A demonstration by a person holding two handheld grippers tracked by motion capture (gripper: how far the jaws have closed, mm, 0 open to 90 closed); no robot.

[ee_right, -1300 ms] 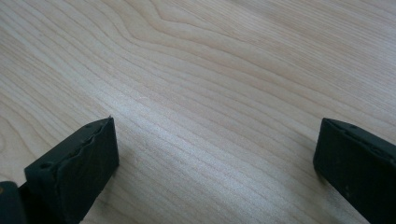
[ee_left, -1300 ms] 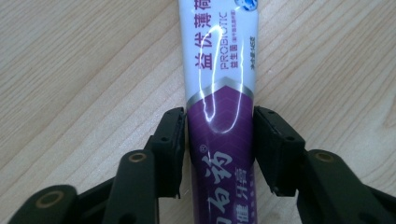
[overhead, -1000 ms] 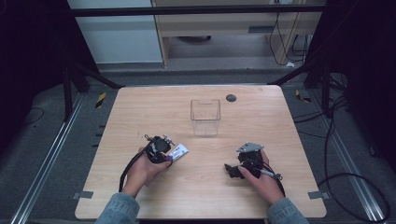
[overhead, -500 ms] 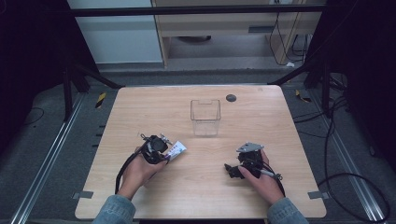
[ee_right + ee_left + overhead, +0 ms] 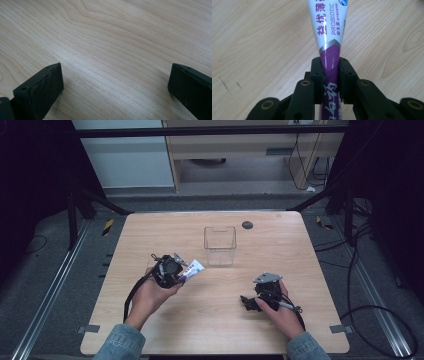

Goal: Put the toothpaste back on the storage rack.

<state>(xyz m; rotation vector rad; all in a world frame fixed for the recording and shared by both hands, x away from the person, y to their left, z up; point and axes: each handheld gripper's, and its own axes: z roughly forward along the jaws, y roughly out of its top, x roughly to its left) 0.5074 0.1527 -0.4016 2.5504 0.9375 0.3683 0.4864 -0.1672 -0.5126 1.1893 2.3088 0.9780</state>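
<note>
Two grippers in play: left gripper (image 5: 181, 271) clenched on the toothpaste tube (image 5: 331, 37), now lifted and nearer the clear box (image 5: 219, 245); right gripper (image 5: 248, 303) idles spread, well short of it.

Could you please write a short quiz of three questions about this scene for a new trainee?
1. True or false: the left claw is shut on the tube.
2. The right claw is: A open, B shut on a pen.
3. What stands on the table beyond both hands?

Key: 1 true; 2 A; 3 a clear container.
</note>
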